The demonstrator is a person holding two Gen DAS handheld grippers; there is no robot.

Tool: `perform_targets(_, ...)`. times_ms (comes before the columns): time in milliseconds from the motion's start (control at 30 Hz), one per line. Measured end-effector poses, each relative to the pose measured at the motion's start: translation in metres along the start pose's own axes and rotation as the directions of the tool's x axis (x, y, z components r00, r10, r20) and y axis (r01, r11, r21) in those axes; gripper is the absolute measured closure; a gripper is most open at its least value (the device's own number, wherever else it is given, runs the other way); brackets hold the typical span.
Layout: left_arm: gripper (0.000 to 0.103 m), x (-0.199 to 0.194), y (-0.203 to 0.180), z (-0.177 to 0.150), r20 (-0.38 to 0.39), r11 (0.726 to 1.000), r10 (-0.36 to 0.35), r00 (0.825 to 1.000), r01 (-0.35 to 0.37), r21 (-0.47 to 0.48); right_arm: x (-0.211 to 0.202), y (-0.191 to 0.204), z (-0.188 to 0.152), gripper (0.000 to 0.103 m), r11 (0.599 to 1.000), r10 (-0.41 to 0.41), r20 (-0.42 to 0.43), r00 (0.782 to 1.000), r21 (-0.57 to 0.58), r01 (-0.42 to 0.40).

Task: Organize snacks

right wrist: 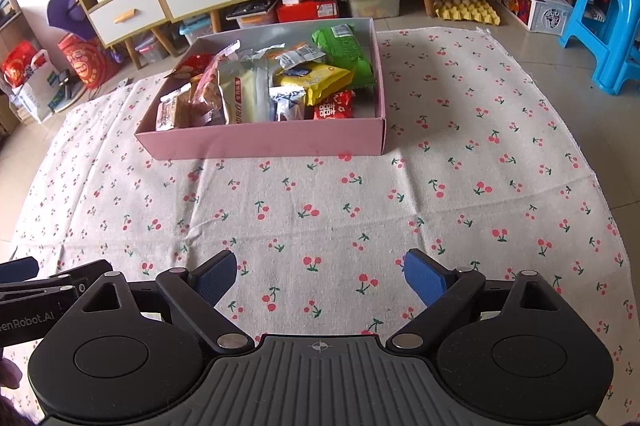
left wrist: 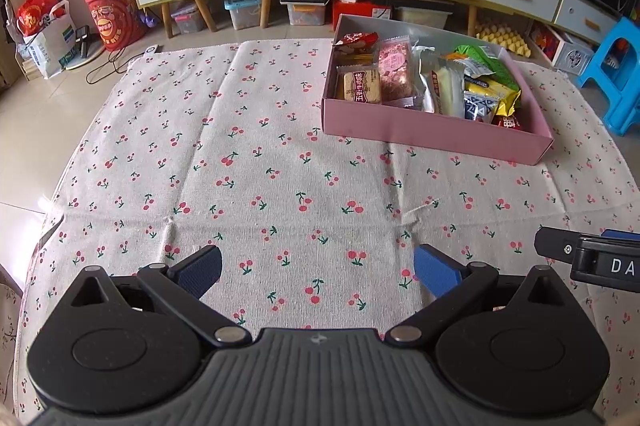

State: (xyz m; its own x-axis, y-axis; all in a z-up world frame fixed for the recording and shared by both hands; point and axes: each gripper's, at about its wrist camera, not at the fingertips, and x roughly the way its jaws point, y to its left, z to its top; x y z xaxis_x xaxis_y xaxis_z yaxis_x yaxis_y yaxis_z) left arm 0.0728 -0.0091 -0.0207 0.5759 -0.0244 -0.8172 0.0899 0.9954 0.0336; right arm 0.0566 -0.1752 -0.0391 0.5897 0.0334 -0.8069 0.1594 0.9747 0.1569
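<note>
So we've got the pink box (right wrist: 260, 141) sitting on the cherry-print cloth (right wrist: 320, 209) on the floor, and it's packed w/ snack packets: green bag (right wrist: 344, 45) at the back corner, yellow pack (right wrist: 316, 79) in front of it, red one (right wrist: 334, 107) against the near wall, pale cream packet (right wrist: 244, 93) mid-box, pink-speckled bar (left wrist: 394, 65) and a brown biscuit pack (left wrist: 362, 86) at the other end. Nothing loose on the cloth that we can see, so imo the sorting is basically done, or it's abt to start from the box.

Both claws hang over bare cloth, well short of the box, angled down. Left gripper (left wrist: 318, 272) is spread wide, nothing between the blue pads. Right gripper (right wrist: 320, 278) same deal, wide open and empty. They sit side by side, prob just a parked pose between picks. Box is nearer the right one, so that's our guess for who reaches in.
</note>
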Motion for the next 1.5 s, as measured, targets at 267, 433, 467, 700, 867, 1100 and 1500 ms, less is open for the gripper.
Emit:
perform_targets(267,0.001,0.0001,0.0010,0.0005,0.000,1.000,0.000,1.000,0.000,-0.002,0.0007,0.0008,-0.0003,0.010,1.000,-0.001,-0.002,1.000,-0.006,0.001)
perform_targets(433,0.001,-0.0001,0.0004,0.0002,0.000,1.000,0.001,1.000,-0.001,0.003,0.0008,0.0009,-0.0003,0.010,1.000,-0.001,-0.001,1.000,-0.007,0.001)
perform_targets(467,0.001,-0.0001,0.0003,0.0002,0.001,1.000,0.002,1.000,-0.002,0.003,0.0008,0.0009,-0.0003,0.010,1.000,-0.001,-0.001,1.000,-0.007,0.001)
perform_targets(700,0.001,0.0000,0.0005,0.0004,0.001,1.000,0.003,1.000,-0.003,0.002,0.0007,0.0014,-0.0002,0.010,1.000,-0.001,-0.003,1.000,-0.007,0.001)
perform_targets(867,0.001,-0.0001,0.0006,0.0004,0.001,1.000,0.003,1.000,-0.003,0.003,0.0007,0.0021,-0.0001,0.010,1.000,-0.001,-0.003,1.000,-0.008,0.001)
perform_targets(1100,0.001,0.0001,0.0005,-0.0001,0.000,1.000,0.004,1.000,-0.004,0.002,0.0011,0.0028,-0.0005,0.010,1.000,-0.001,-0.005,1.000,-0.009,0.001)
perform_targets(1500,0.001,0.0005,0.0012,-0.0007,0.001,1.000,0.005,1.000,-0.005,0.003,0.0015,0.0039,-0.0006,0.010,1.000,-0.001,-0.006,1.000,-0.010,0.001)
